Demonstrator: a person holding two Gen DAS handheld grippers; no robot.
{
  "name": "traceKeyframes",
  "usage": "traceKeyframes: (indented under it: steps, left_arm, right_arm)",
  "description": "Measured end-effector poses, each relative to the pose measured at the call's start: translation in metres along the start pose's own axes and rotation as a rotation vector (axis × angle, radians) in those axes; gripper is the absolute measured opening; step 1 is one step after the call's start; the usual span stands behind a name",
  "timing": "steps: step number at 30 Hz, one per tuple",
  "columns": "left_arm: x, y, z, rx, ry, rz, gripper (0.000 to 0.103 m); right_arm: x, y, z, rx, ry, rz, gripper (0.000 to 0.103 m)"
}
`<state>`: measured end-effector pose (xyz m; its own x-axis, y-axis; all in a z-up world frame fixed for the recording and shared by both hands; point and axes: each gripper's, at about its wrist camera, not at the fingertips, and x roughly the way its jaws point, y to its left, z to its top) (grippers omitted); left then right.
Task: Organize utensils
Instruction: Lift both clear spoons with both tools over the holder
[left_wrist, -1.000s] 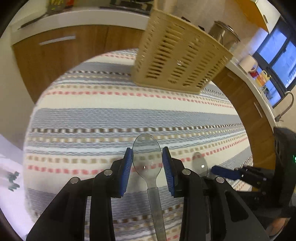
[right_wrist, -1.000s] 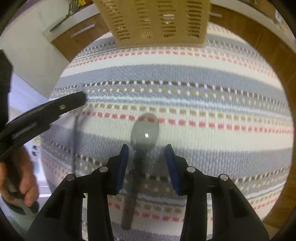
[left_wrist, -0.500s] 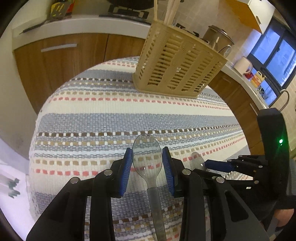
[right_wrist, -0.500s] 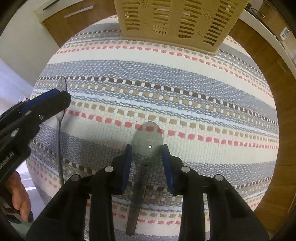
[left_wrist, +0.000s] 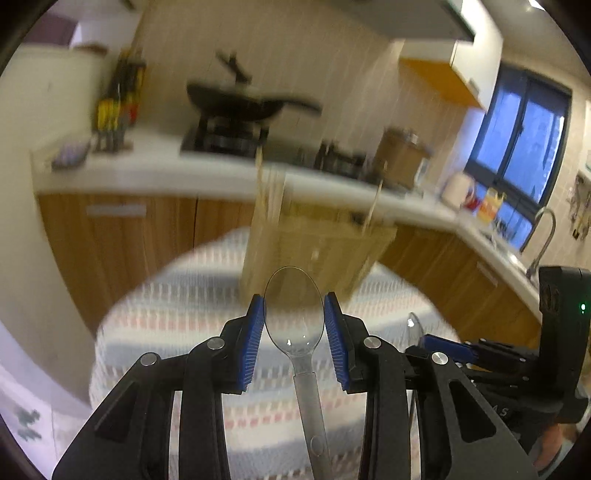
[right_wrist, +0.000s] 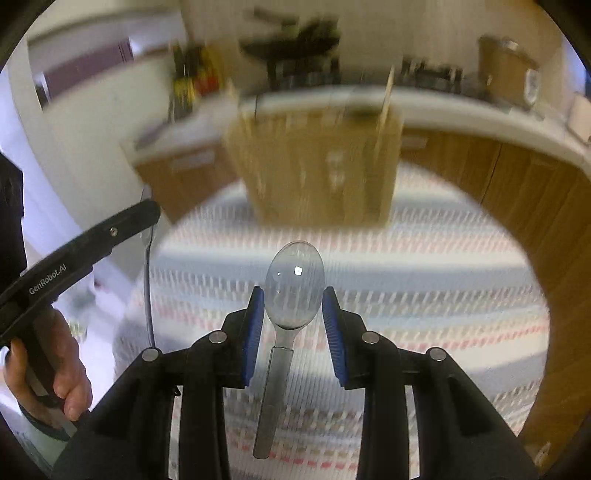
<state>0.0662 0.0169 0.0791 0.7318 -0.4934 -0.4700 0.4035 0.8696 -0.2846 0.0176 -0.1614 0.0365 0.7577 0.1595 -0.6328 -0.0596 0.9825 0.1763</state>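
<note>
Clear spoon (left_wrist: 293, 314) sits bowl-forward, pinched in the left gripper (left_wrist: 294, 325) by its blue fingers (left_wrist: 255, 339). A second clear spoon (right_wrist: 294, 291) is clamped likewise in the right gripper (right_wrist: 293, 317). Both hang above the striped desk (right_wrist: 424, 295), with the blurred tan utensil basket (right_wrist: 317, 173) standing beyond.

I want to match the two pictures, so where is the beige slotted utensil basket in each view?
Left wrist: utensil basket stands centre, just beyond the left tool.
Right wrist: upper centre, beyond the right tool.
Shared landmark: striped tablecloth under it.
</note>
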Motion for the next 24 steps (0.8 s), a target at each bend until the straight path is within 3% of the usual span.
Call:
traceKeyframes:
  steps: [3, 7, 10, 16, 24]
  left_arm:
    - [-0.011, -0.01, 0.031, 0.013, -0.086, -0.007, 0.032]
    - [-0.011, -0.024, 0.072, 0.023, -0.2, -0.021, 0.032]
    - [-0.005, -0.038, 0.094, 0.046, -0.296, 0.012, 0.032]
    - [0.018, -0.052, 0.119, 0.058, -0.451, 0.084, 0.032]
    - [0.053, -0.058, 0.112, 0.067, -0.549, 0.145, 0.031]
  right_arm:
    - [-0.024, -0.009, 0.028, 0.005, -0.165, -0.013, 0.029]
    - [-0.038, -0.02, 0.068, 0.015, -0.326, -0.024, 0.029]
    - [-0.038, -0.034, 0.1, 0.018, -0.426, -0.036, 0.029]
    - [-0.03, -0.046, 0.146, 0.029, -0.575, -0.088, 0.029]
    - [0.014, -0.053, 0.151, -0.035, -0.665, -0.225, 0.029]
